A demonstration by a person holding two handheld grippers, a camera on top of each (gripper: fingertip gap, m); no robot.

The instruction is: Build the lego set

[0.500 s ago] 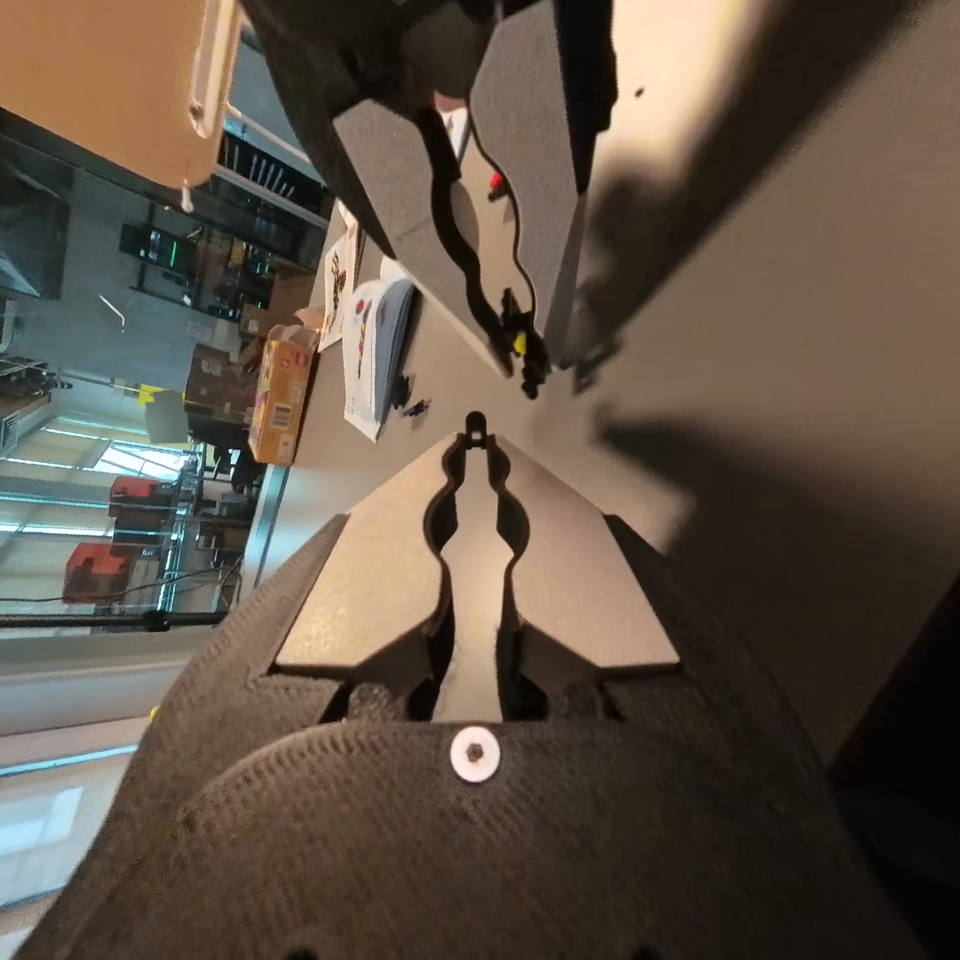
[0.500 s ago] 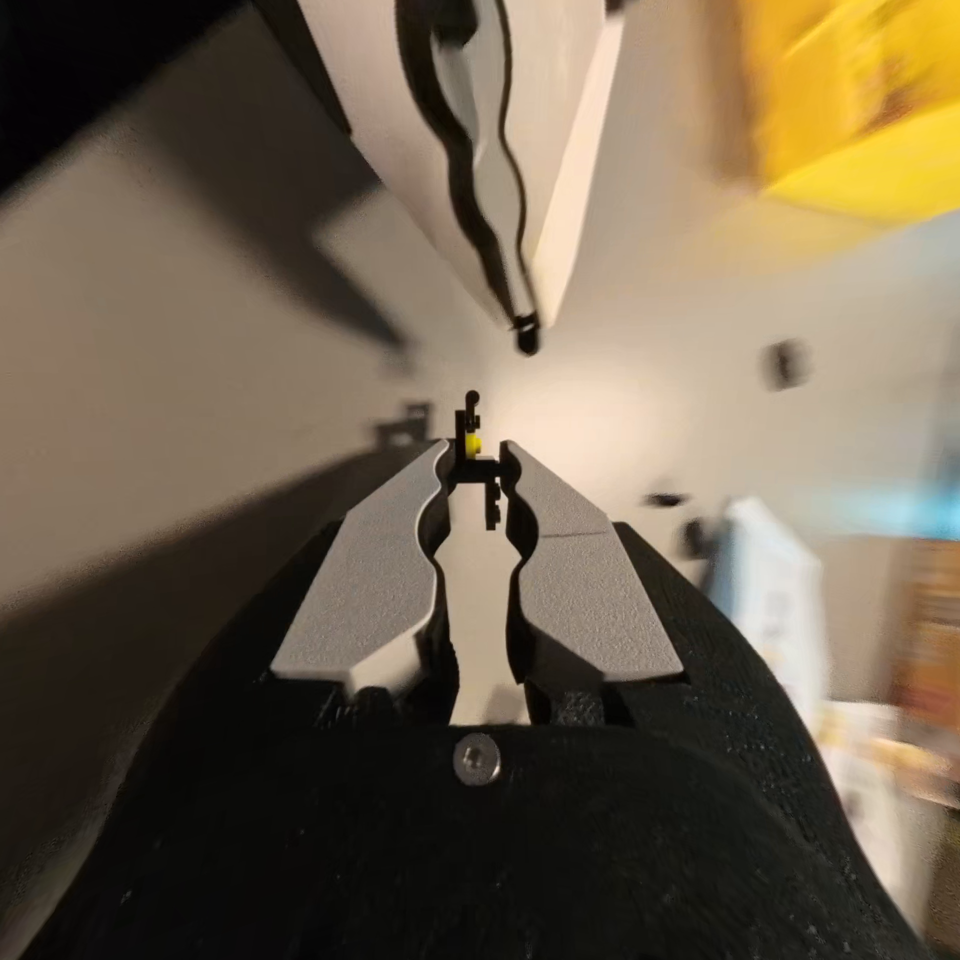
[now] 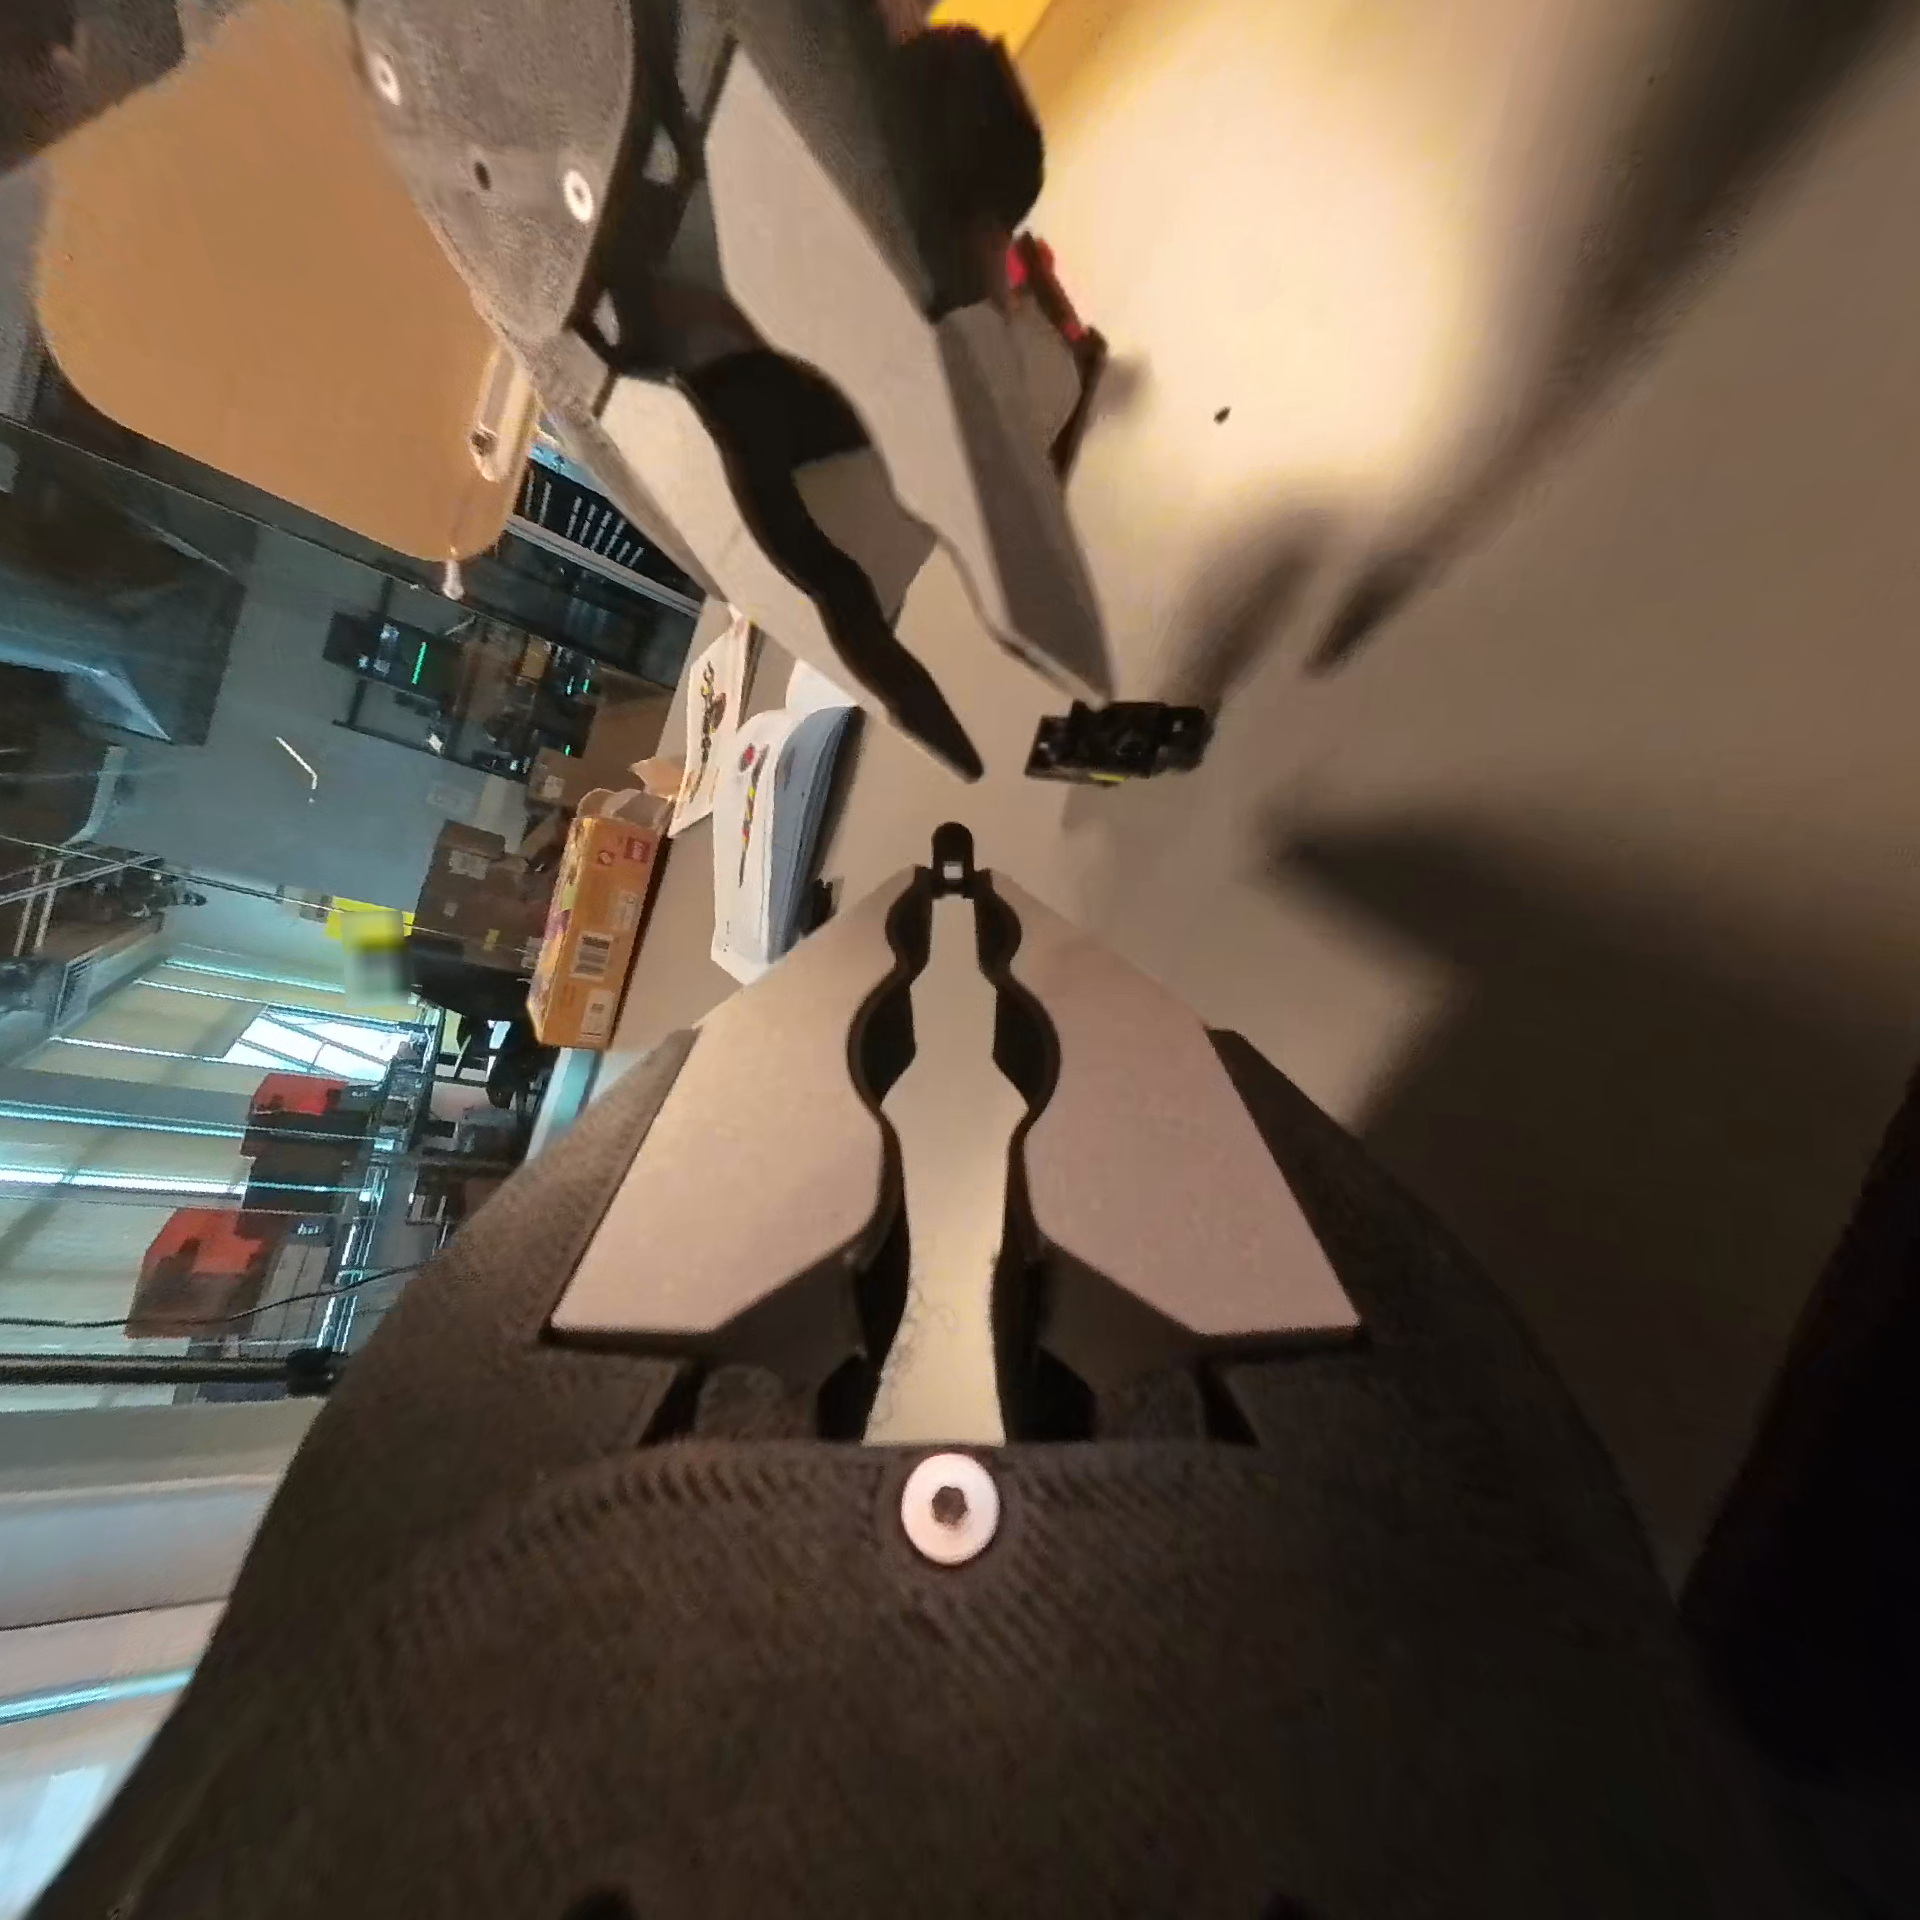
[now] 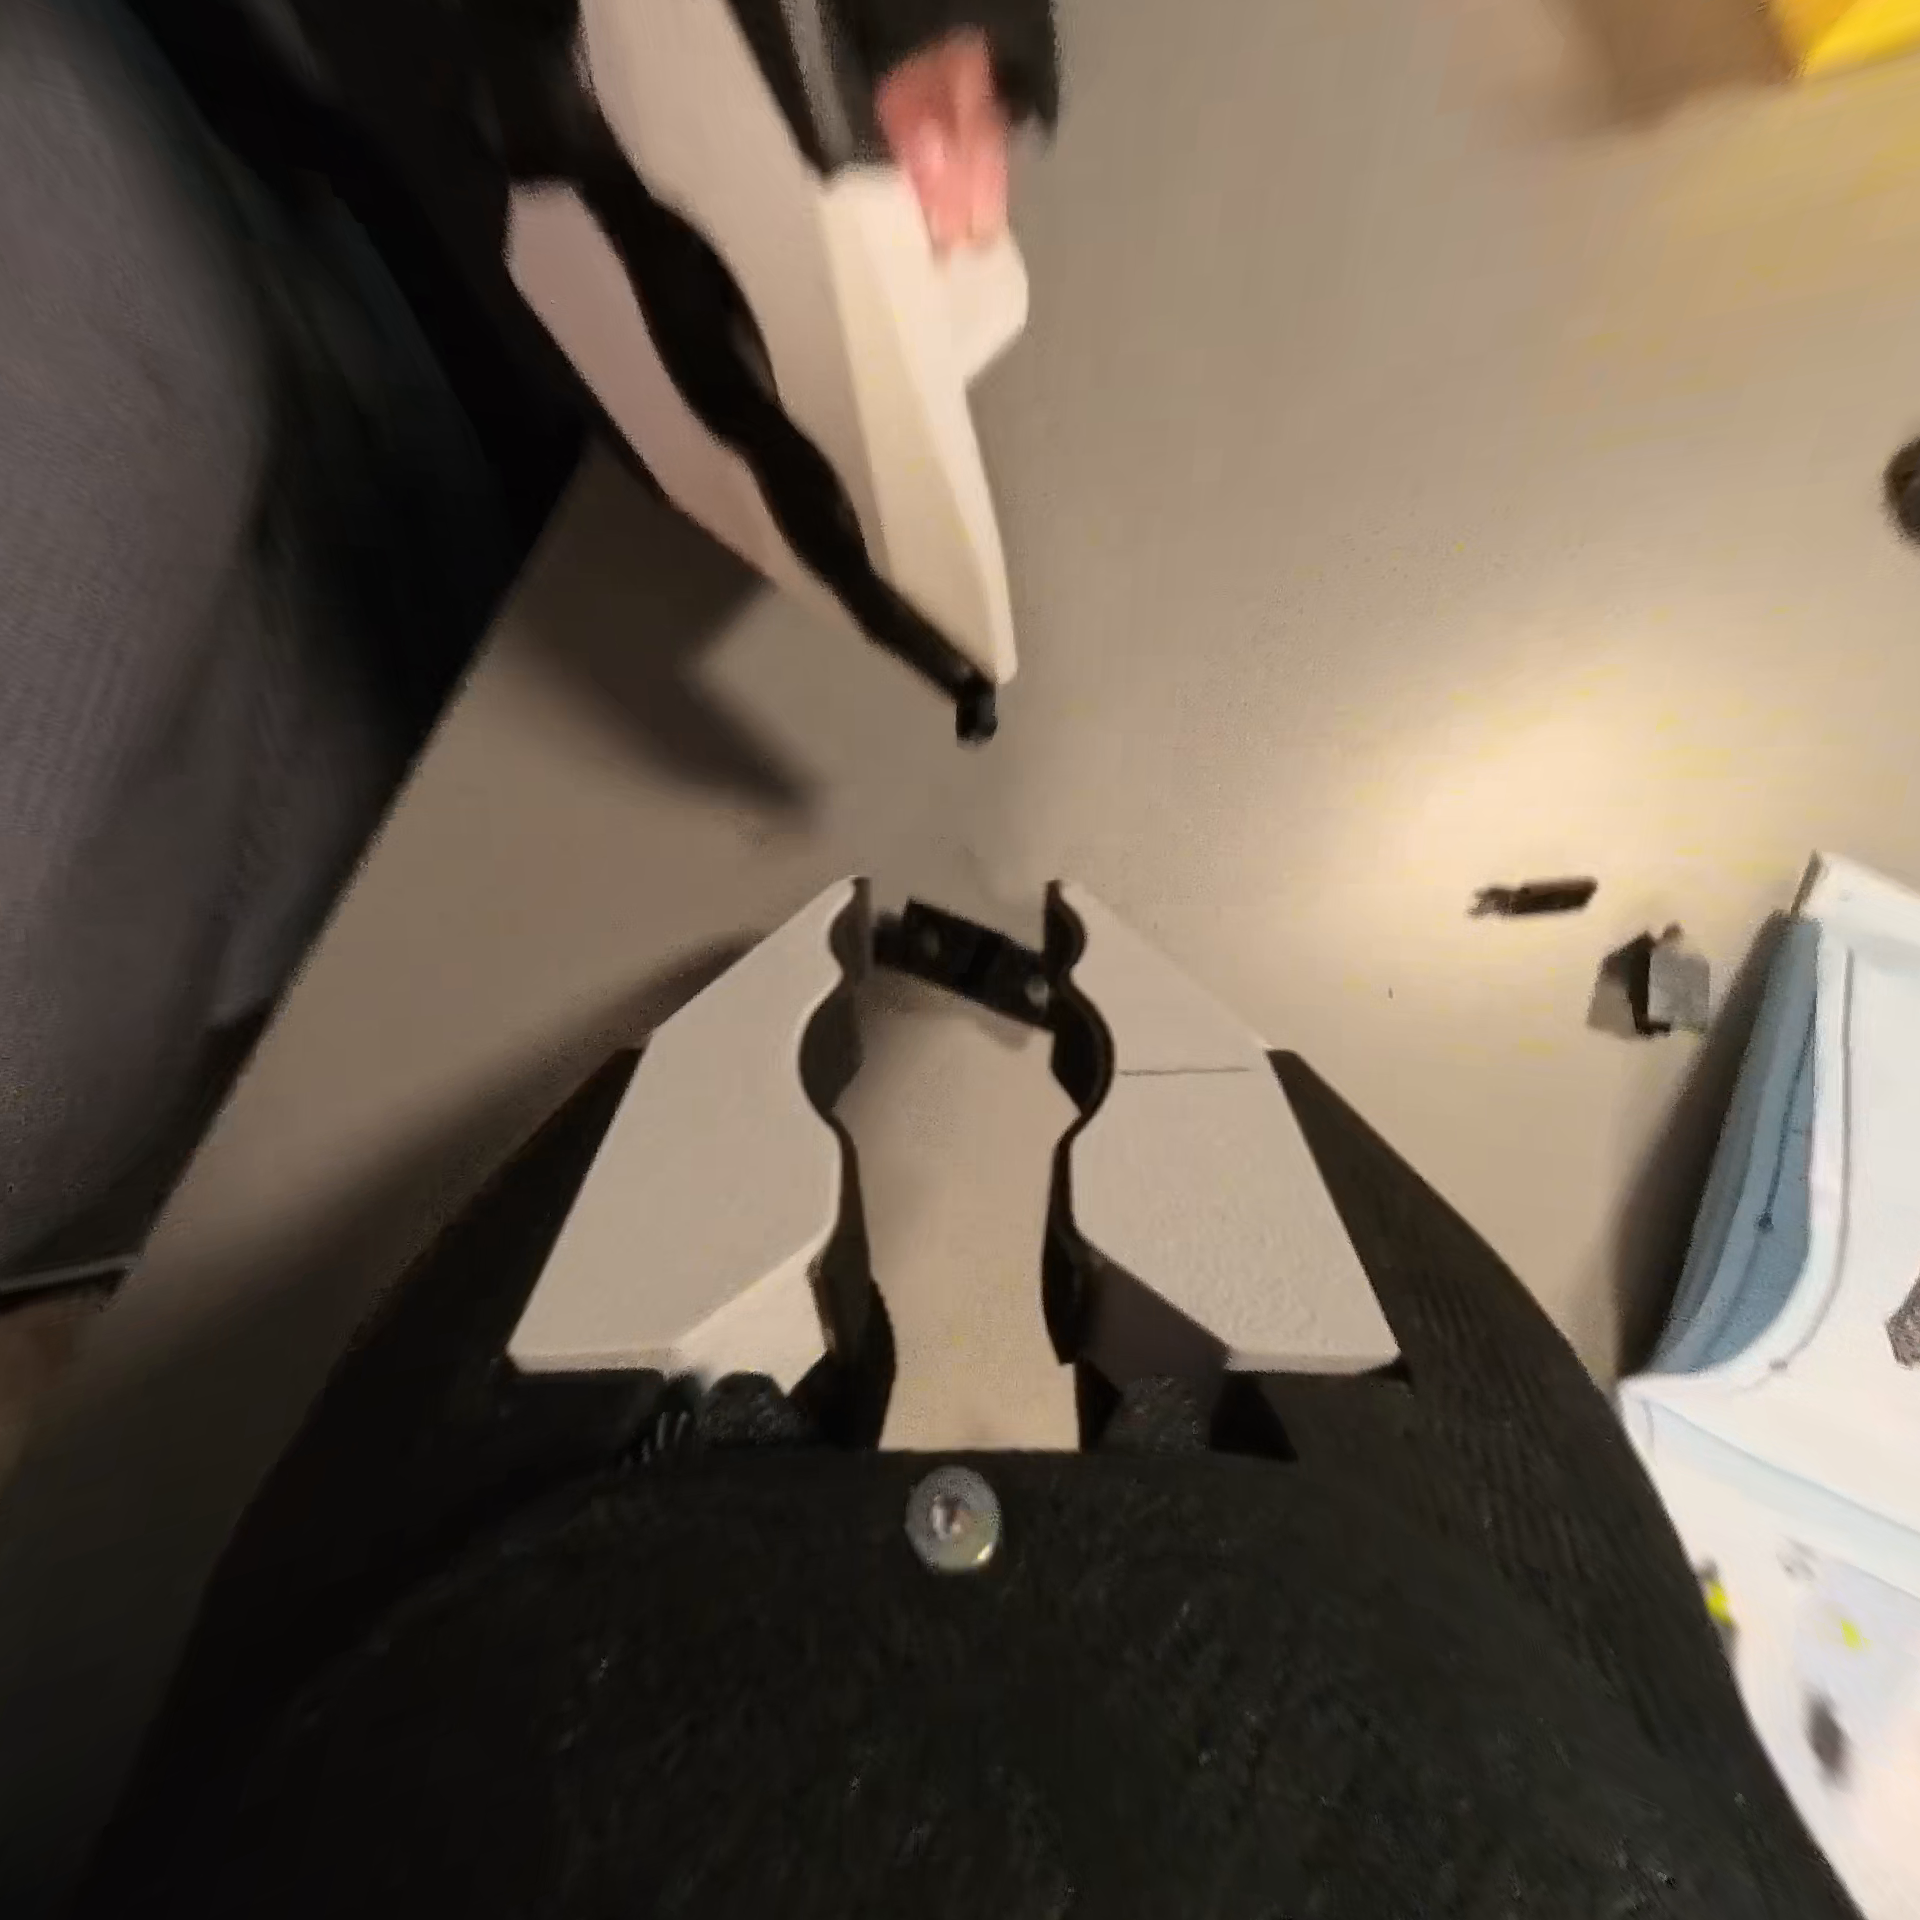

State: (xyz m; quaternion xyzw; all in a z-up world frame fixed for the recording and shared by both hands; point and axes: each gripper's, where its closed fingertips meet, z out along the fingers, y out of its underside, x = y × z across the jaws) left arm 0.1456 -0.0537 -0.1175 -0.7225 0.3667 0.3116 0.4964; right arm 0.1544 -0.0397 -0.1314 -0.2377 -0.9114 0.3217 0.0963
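My left gripper (image 3: pixel 951 883) is shut on a small black lego piece (image 3: pixel 950 850) that sticks out past its tips. It also shows in the right wrist view (image 4: pixel 975 686), held above the table with the piece (image 4: pixel 975 715) at its tip. My right gripper (image 4: pixel 958 904) is open. A black lego assembly (image 4: pixel 961 954) with a yellow bit lies on the table between its fingertips. In the left wrist view the right gripper (image 3: pixel 1023 717) hangs open just beside the assembly (image 3: pixel 1117 743).
A tan table (image 3: pixel 1455 312) carries instruction booklets (image 3: pixel 779 831) (image 4: pixel 1808 1195) and an orange box (image 3: pixel 592 925) at its far edge. Loose dark pieces (image 4: pixel 1532 896) (image 4: pixel 1652 982) lie to the right. A red piece (image 3: pixel 1031 272) sits behind the right gripper. Both grippers' tips are close together, under 4 cm apart.
My right gripper has opened and let go of the black assembly, which now lies on the table. My left gripper still holds its small piece, a little farther from the assembly.
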